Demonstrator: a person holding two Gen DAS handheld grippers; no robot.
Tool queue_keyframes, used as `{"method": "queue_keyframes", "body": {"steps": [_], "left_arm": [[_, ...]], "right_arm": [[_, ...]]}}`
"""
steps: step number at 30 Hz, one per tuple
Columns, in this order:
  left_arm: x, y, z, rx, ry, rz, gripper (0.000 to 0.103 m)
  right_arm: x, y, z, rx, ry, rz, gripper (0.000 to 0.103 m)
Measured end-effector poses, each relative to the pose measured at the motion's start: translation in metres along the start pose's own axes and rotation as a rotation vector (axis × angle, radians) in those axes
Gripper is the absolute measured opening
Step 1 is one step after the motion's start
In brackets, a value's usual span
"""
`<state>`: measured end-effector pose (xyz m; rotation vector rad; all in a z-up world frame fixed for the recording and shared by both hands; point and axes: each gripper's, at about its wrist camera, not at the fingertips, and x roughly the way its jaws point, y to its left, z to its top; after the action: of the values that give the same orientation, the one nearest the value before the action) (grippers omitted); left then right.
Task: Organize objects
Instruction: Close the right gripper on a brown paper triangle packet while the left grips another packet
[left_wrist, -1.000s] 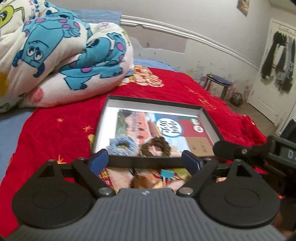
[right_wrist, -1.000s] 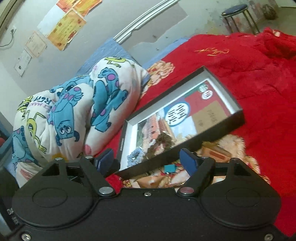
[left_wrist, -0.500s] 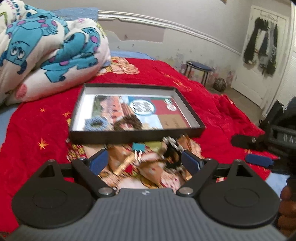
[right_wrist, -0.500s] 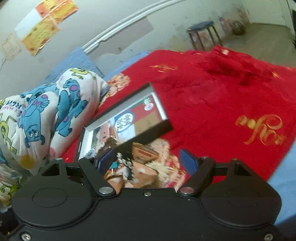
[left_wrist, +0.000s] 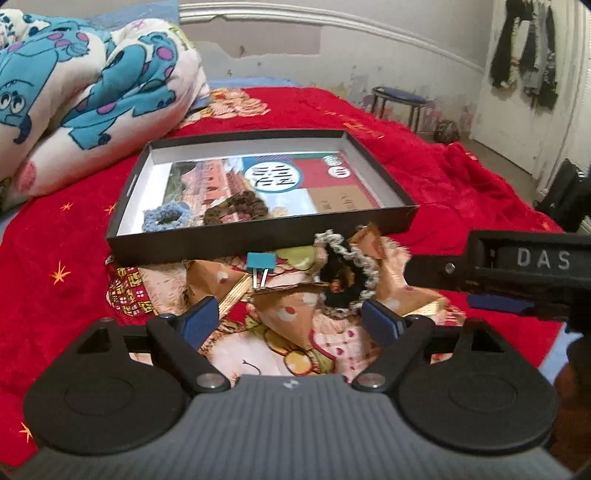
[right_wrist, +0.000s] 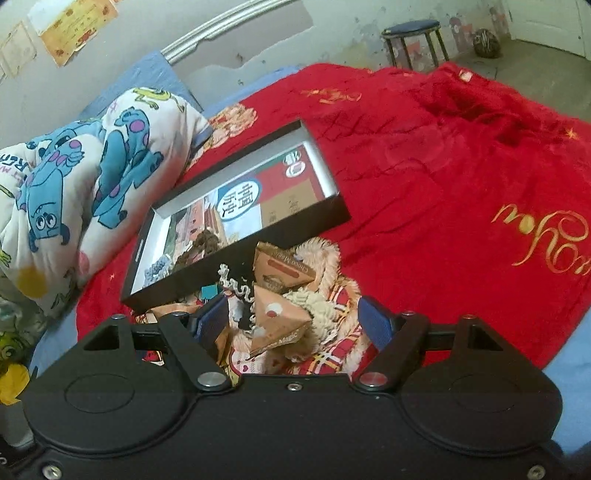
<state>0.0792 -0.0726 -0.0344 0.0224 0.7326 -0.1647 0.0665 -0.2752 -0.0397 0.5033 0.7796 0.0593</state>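
On the red bedspread (left_wrist: 74, 229), both views have pulled back from the tray (left_wrist: 258, 245); left gripper (left_wrist: 284, 317) and right gripper (right_wrist: 291, 321) apart, empty, nearing the scrunchie (left_wrist: 347, 273).

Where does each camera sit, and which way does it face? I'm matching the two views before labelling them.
Left wrist: rides the left tool, aimed down at the black tray on the red blanket; its open fingers show, and the right tool enters from the right.
Right wrist: rides the right tool, aimed down at the triangular cartons; its open fingers show.
Shared: tray, black-and-white scrunchie, cartoon quilt, stool.
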Motion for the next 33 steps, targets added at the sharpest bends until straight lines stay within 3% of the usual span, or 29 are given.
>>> {"method": "queue_keyframes", "body": {"steps": [4, 15, 18, 24, 33], "left_arm": [[0.011, 0.006, -0.001, -0.030, 0.035, 0.049, 0.085], [0.027, 0.018, 0.000, -0.118, 0.088, 0.021, 0.071], [0.028, 0.015, -0.001, -0.101, 0.085, 0.017, 0.067], [0.032, 0.011, -0.003, -0.090, 0.105, -0.015, 0.038], [0.029, 0.007, -0.004, -0.067, 0.107, 0.003, 0.036]], "right_arm": [[0.013, -0.003, -0.001, 0.044, 0.023, 0.014, 0.074], [0.033, 0.003, -0.006, 0.048, 0.061, 0.010, 0.064], [0.036, 0.001, -0.007, 0.064, 0.069, 0.002, 0.061], [0.040, -0.001, -0.007, 0.075, 0.078, -0.009, 0.052], [0.040, -0.002, -0.007, 0.094, 0.079, -0.020, 0.043]]}}
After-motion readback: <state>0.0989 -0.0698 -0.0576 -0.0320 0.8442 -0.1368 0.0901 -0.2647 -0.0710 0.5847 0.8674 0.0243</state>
